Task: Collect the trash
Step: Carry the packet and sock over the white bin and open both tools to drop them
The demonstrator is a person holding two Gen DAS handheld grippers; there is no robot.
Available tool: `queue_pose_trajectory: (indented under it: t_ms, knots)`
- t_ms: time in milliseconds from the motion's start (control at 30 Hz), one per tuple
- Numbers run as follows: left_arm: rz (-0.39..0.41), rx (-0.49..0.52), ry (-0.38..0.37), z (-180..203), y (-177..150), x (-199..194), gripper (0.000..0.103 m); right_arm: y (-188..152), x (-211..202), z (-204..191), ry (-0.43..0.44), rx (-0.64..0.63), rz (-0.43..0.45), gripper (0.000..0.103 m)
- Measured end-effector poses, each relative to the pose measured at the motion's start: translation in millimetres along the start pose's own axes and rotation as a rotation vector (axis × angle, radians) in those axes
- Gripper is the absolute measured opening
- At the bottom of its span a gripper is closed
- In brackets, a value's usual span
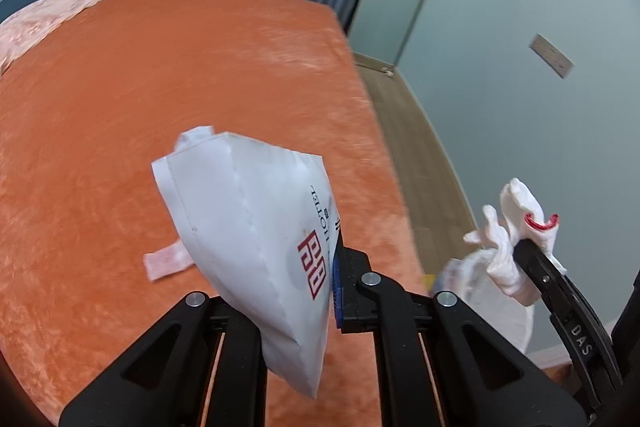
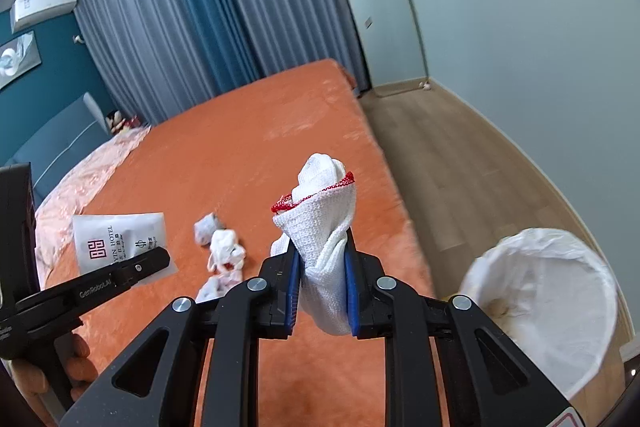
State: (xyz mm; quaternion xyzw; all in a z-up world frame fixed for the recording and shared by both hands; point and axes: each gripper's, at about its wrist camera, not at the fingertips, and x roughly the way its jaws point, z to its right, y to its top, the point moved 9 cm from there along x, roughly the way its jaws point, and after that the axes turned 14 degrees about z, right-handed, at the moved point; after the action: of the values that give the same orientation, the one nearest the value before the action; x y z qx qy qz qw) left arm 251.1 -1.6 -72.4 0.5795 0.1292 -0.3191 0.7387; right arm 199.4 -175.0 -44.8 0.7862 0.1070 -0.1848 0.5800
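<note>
My left gripper is shut on a white hotel packet with a red logo, held in the air above the orange bed. The packet hides its left finger. From the right wrist view the same packet sits in the left gripper at the left edge. My right gripper is shut on a white knitted glove with a red cuff, its blue pads pressing both sides. That glove also shows at the right of the left wrist view. Crumpled tissues lie on the bed.
A bin with a white liner stands on the wooden floor beside the bed's right edge. A small paper scrap lies on the bedcover. A pink blanket covers the head end. Curtains and a pale wall stand behind.
</note>
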Motion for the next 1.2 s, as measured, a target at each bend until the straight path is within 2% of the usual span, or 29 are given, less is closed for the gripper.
queue_pose_trajectory:
  t_ms: [233, 600, 900, 1200]
  knots:
    - [0.003, 0.077, -0.122, 93, -6, -21, 0.008, 26, -46, 62, -0.074, 0.041, 0.07, 0.018]
    - [-0.04, 0.221, -0.272, 220, -42, -26, 0.009, 29, -86, 143, -0.179, 0.115, 0.112, 0.018]
    - [-0.064, 0.306, -0.362, 278, -69, -31, 0.009, 24, -106, 181, -0.24, 0.158, 0.133, 0.019]
    - [-0.085, 0.343, -0.381, 298, -79, -21, 0.01, 24, -115, 194, -0.258, 0.172, 0.144, 0.019]
